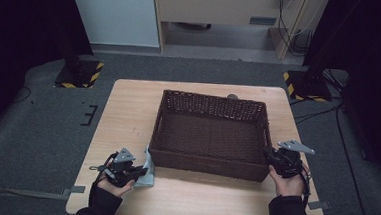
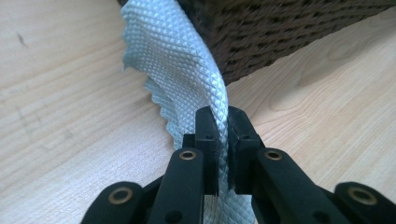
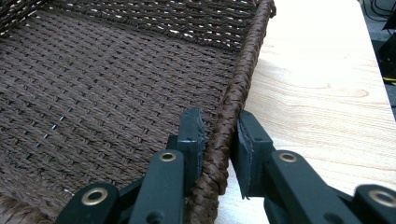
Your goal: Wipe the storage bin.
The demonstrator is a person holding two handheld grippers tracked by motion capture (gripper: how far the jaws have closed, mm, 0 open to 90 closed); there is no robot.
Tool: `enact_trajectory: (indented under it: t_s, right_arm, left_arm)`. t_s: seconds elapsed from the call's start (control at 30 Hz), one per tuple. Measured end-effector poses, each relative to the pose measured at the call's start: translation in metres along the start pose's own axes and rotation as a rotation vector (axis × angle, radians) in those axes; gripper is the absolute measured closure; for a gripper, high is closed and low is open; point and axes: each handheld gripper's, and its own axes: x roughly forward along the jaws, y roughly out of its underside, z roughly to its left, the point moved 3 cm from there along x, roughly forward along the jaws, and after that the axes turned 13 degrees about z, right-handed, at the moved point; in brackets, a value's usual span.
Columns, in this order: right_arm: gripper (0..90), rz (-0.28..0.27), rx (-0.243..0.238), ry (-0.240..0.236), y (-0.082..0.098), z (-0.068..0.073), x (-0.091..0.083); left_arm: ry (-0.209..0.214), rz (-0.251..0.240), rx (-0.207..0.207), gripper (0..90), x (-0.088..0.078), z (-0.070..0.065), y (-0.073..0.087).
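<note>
A dark brown woven basket (image 1: 210, 154) stands on the middle of the wooden table (image 1: 123, 113), with nothing seen inside it. My left gripper (image 1: 143, 172) is at the basket's near left corner, shut on a pale blue textured cloth (image 1: 147, 171). In the left gripper view the cloth (image 2: 173, 60) rises from between the pads and bends against the basket wall (image 2: 261, 32). My right gripper (image 1: 270, 158) is shut on the basket's right rim (image 3: 231, 107), one jaw inside the basket and one outside.
Bare wood lies to the left of the basket (image 1: 128, 108) and along the near edge (image 1: 208, 199). A small dark object (image 1: 233, 96) sits behind the basket's far rim. Grey carpet and two stand bases with yellow-black stripes (image 1: 80, 73) surround the table.
</note>
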Motion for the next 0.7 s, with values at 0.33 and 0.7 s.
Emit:
enact_trajectory:
  t_s: [0.33,0.7]
  right_arm:
    - [74.4,0.003,0.003,-0.005,0.000,0.000,0.000]
    - [74.2,-0.001,0.009,-0.013,0.000,-0.001,0.000]
  left_arm:
    - [-0.012,-0.207,0.028,83.7,-0.047,-0.006,-0.019]
    - [-0.084,-0.104,-0.094,83.7,-0.017,0.033,-0.008]
